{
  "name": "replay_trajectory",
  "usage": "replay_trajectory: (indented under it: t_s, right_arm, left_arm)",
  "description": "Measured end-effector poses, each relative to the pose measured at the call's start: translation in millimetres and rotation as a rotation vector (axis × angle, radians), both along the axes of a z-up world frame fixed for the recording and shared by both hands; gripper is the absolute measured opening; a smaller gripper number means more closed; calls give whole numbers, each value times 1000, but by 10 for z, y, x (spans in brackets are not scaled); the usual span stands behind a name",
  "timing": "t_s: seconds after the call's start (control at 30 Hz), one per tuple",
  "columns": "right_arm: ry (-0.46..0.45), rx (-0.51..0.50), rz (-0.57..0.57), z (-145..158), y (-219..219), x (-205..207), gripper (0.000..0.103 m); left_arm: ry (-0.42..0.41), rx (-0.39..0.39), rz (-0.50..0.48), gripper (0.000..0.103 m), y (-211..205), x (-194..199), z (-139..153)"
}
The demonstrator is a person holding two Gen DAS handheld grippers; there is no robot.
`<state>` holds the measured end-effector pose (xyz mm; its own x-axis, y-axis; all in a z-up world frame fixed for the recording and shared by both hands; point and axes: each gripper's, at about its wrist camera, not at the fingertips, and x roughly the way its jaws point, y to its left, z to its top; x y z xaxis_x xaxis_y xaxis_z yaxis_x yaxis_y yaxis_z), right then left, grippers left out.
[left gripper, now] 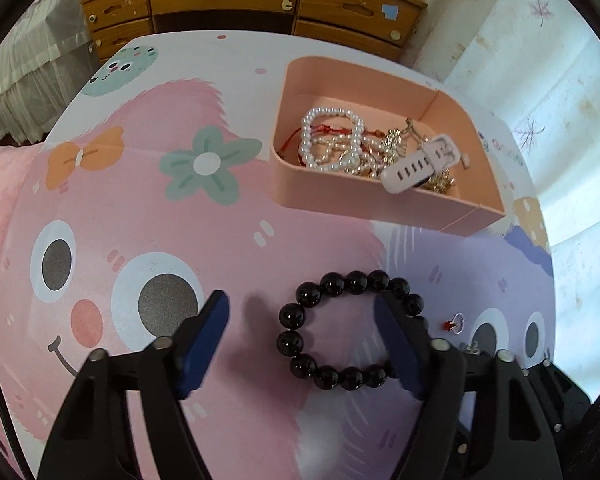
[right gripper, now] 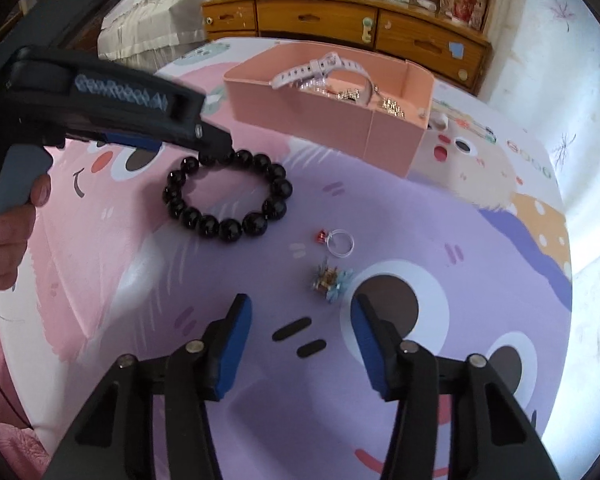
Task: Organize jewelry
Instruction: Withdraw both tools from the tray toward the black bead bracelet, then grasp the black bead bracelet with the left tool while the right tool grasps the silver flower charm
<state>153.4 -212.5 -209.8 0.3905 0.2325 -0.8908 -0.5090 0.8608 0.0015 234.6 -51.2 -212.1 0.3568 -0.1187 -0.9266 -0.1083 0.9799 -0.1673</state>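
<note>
- Step in hand, as I judge it: picking up the glossy black round-bead bracelet (left gripper: 350, 330), lying on the cartoon-printed table (left gripper: 120, 200) near its front edge, short of the pink plastic jewelry box (left gripper: 380, 204).
- Left gripper (left gripper: 300, 336) is spread; one pad sits inside the loop, nothing pinched.
- Right gripper (right gripper: 300, 336) is spread, empty, near a small flower-shaped trinket (right gripper: 331, 279).
- Next: pinch the beads, then lift.

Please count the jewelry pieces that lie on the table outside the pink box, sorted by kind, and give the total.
Black bead bracelet: 1
Ring with red stone: 1
Small flower-shaped piece, kind unclear: 1
Total: 3
</note>
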Motion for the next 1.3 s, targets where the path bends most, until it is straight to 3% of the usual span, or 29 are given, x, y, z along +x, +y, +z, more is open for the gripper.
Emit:
replay_trajectory:
  t_s: [0.1,0.3,0.47,0.53,0.67,1.03,1.3]
  right_arm:
    - [10,25,-4,2,-6,44,46]
    - [37,88,-46,-1,-53,137,36]
    - [43,103,-53,-8,-72,173,21]
    - [49,112,-57,-11,-82,193,16]
    - [64,135,-71,-13,-107,220,15]
    - [86,205,-82,75,-72,217,13]
    - [70,267,-96,188,-24,291,8]
  left_arm:
    - [12,16,-5,65,-27,4,-40]
    - [47,3,-1,46,-6,-8,-118]
    - [58,21,-10,38,-3,4,-139]
    - [68,44,-17,29,-16,-3,-142]
    - [74,37,-12,14,22,7,-143]
    - [101,58,-18,13,134,-102,-129]
    - [68,69,-34,13,172,-157,84]
